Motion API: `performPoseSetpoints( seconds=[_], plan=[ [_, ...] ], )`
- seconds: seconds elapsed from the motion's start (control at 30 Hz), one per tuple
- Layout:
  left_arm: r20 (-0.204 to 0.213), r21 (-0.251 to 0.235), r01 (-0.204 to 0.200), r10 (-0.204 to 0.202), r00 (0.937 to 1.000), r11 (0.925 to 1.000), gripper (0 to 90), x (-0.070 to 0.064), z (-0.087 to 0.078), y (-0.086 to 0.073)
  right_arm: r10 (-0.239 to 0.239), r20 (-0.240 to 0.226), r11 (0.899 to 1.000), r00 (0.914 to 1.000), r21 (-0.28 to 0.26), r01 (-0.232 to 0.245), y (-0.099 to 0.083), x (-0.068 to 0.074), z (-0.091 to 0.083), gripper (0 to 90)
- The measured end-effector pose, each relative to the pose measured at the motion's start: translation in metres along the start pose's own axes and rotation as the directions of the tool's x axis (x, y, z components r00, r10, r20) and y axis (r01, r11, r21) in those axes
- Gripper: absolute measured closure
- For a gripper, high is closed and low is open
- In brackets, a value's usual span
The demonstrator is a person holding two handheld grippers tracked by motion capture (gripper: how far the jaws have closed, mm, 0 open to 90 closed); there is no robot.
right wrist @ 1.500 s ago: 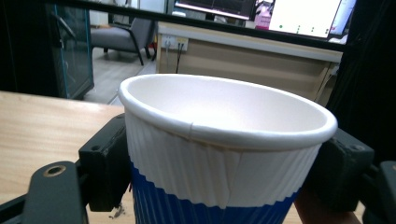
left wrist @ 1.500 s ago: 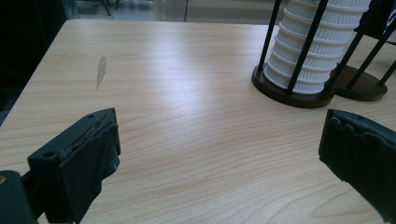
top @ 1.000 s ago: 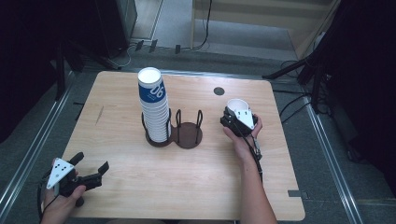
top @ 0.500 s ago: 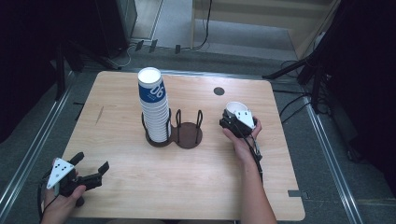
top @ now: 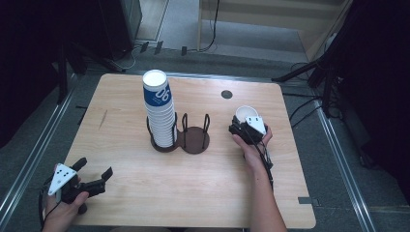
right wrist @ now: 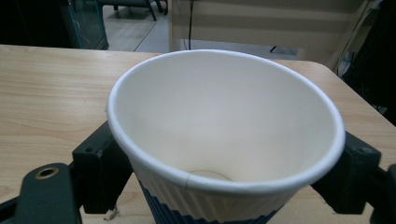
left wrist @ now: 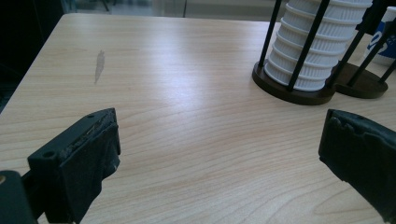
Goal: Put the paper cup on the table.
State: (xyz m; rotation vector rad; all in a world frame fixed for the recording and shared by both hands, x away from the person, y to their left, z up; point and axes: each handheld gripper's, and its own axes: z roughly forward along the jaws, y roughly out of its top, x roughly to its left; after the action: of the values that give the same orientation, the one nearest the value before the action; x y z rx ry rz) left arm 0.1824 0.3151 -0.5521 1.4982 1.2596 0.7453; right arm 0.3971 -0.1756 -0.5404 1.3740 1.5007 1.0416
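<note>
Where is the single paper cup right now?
In the high view the cup sits between the right gripper's jaws, right of the cup rack.

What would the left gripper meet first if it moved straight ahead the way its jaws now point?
Probably bare table at first. The left gripper is open, with nothing between its jaws. Farther along, slightly to the right in its own view, stands the cup holder with its stack of cups; depth is hard to judge.

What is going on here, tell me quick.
A person works at a wooden table with a claw in each hand. The right claw is shut on a paper cup, mouth up, right of a dark two-ring holder. A tall cup stack fills its left ring. The left claw is open at the near left corner.
</note>
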Motion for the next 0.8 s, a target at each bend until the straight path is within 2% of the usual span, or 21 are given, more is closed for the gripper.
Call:
performPoseSetpoints(
  seconds=[0.13,0.23,0.37,0.6,0.8],
  plan=[
    [0.002,0.001,0.002,-0.002,1.0000,1.0000,0.0,0.000,0.000,0.000,0.015,-0.018,1.000,0.9997,0.016,-0.015,0.001,-0.002,-0.001,9.4],
    [0.004,0.001,0.000,0.000,1.0000,1.0000,0.0,0.000,0.000,0.000,0.030,-0.070,0.999,0.9971,0.036,-0.027,0.002,-0.004,-0.004,1.1],
    [0.006,0.004,0.002,-0.002,1.0000,1.0000,0.0,0.000,0.001,0.000,0.055,-0.092,0.998,0.9942,0.032,-0.053,0.005,-0.008,-0.010,0.0],
    [0.008,0.007,0.003,-0.003,1.0000,1.0000,0.0,0.000,0.001,0.000,0.046,-0.110,0.999,0.9928,0.015,-0.045,0.010,-0.011,-0.021,0.0],
    [0.004,0.014,0.002,-0.002,1.0000,0.9999,0.0,0.000,0.001,0.000,0.045,-0.148,0.999,0.9881,-0.004,-0.046,0.019,-0.013,-0.041,0.0]
  ],
)
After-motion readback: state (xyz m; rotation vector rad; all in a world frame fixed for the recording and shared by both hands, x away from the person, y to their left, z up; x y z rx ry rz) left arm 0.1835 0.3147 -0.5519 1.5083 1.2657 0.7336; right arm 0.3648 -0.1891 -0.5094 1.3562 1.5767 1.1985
